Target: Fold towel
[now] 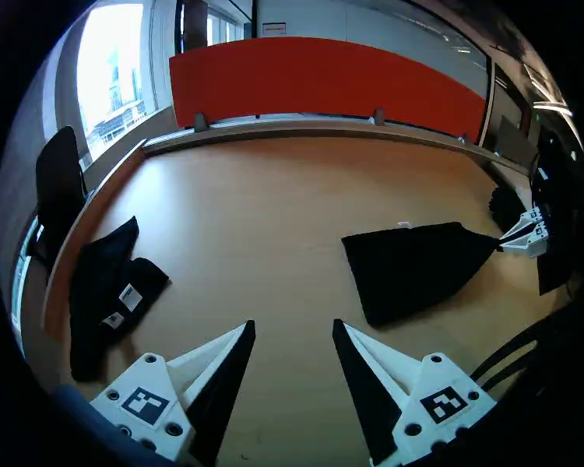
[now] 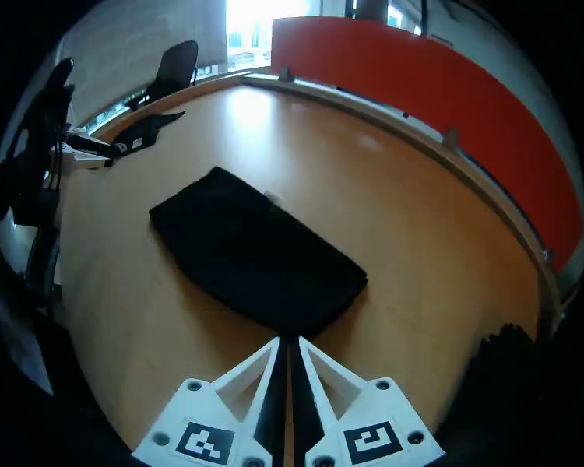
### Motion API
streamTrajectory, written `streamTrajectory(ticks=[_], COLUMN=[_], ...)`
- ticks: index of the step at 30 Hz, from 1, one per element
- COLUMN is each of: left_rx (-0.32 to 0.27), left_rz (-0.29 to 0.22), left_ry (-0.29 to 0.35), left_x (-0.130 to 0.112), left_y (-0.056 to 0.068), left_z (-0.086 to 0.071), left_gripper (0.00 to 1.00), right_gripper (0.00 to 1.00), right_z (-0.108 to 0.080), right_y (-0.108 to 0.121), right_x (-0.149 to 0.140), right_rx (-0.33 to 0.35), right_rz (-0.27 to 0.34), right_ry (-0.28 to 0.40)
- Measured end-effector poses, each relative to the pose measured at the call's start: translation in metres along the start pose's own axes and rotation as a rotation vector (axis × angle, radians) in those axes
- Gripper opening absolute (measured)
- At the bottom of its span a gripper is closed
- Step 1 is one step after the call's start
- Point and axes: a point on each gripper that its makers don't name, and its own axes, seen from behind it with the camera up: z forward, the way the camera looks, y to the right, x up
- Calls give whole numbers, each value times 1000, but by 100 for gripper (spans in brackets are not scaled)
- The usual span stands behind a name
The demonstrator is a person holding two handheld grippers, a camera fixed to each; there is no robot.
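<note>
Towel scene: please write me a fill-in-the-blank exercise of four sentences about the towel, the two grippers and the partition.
1. The towel on the table is ___ in colour.
2. The left gripper is ___ and holds nothing.
3. The right gripper is ___ on the towel's edge.
4. The partition behind the table is ___.
Missing words: black; open; shut; red.

Wooden desk [image 1: 292, 202], red divider panel [image 1: 323, 82], bright window [image 1: 109, 70], black chair [image 1: 58, 187].
</note>
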Motion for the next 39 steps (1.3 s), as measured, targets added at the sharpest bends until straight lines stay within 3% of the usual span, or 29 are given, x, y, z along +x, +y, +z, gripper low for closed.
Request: streamTrajectory(ticks=[13,25,39], left_rx=[3,4,7], left_rz=[7,13,12], left_ry=[14,19,17], left_x=[10,13,13], left_y=[0,2,2], left_z=[0,0,1], left_gripper=[73,73,73], right_gripper=[7,7,8], right_z=[-32,-54,-59], right_y=[22,31,32], right_x=[44,67,74], right_rx=[-65,-92,-87], right_rz=[-52,-94,-112], right_ry=[88,132,142])
